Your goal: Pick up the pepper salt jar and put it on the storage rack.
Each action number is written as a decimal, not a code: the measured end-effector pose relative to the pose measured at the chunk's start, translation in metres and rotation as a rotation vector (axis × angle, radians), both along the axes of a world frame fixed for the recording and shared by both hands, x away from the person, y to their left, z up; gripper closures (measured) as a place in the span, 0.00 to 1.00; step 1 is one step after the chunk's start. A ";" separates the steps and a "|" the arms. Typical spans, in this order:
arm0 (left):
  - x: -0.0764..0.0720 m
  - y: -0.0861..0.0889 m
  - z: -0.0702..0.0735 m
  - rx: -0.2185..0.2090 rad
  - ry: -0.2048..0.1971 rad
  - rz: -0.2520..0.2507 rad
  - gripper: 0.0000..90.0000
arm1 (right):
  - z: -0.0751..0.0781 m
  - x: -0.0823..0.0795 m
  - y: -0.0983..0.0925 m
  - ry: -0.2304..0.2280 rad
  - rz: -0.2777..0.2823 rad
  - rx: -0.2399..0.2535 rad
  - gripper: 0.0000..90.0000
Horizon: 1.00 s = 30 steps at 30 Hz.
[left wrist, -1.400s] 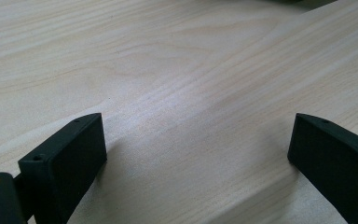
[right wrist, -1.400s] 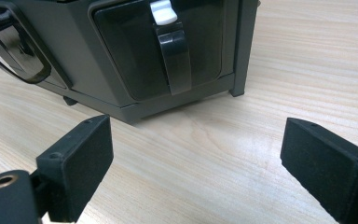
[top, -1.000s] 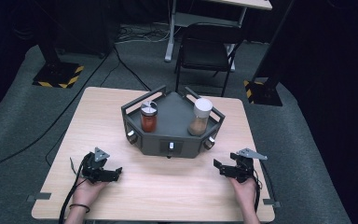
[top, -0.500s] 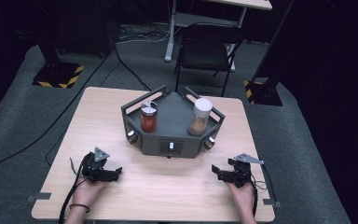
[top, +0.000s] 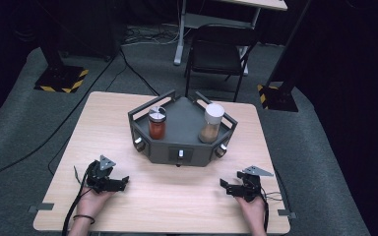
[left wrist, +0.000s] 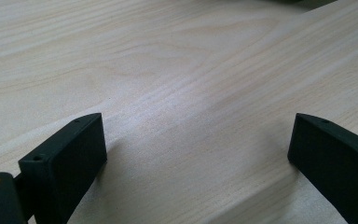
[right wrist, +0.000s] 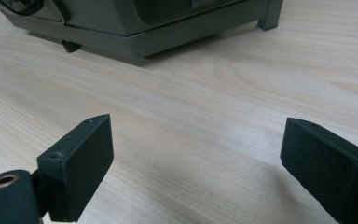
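The tray [top: 181, 147] sat at the middle of the table [top: 177, 206], a red jar [top: 157, 123] on its left side and a tan jar [top: 211, 123] on its right, both upright. Nearer the person, well apart from it, the left gripper [top: 120, 184] and right gripper [top: 226, 187] rested low over bare wood, each with jaws wide apart and holding nothing.

We are looking at a lab or recording studio: black curtains are hanging all around, stand bases [top: 60, 78] with yellow-black hazard tape are sitting on grey carpet [top: 24, 132], cables [top: 128, 64] are trailing across it, and tape marks are flanking a plain wooden desk [top: 103, 123].
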<state>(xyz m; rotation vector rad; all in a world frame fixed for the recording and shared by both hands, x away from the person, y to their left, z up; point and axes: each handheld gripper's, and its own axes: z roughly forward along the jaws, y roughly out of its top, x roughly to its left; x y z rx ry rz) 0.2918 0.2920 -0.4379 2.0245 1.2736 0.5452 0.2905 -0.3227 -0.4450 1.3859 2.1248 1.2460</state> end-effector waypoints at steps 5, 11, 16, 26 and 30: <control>0.000 0.000 0.000 0.000 0.000 -0.001 0.04 | -0.002 0.000 0.004 0.008 0.011 -0.016 0.09; 0.000 0.000 0.000 0.000 0.000 -0.001 0.04 | 0.001 0.000 0.010 0.014 0.028 -0.055 0.09; 0.000 0.000 0.000 0.001 0.000 -0.001 0.04 | 0.005 0.001 0.017 0.028 0.045 -0.094 0.08; 0.000 0.000 0.000 0.002 0.000 -0.002 0.04 | 0.008 -0.004 0.033 0.012 0.056 -0.183 0.07; 0.000 0.000 0.000 0.001 0.000 -0.002 0.04 | 0.010 -0.006 0.043 0.007 0.060 -0.229 0.06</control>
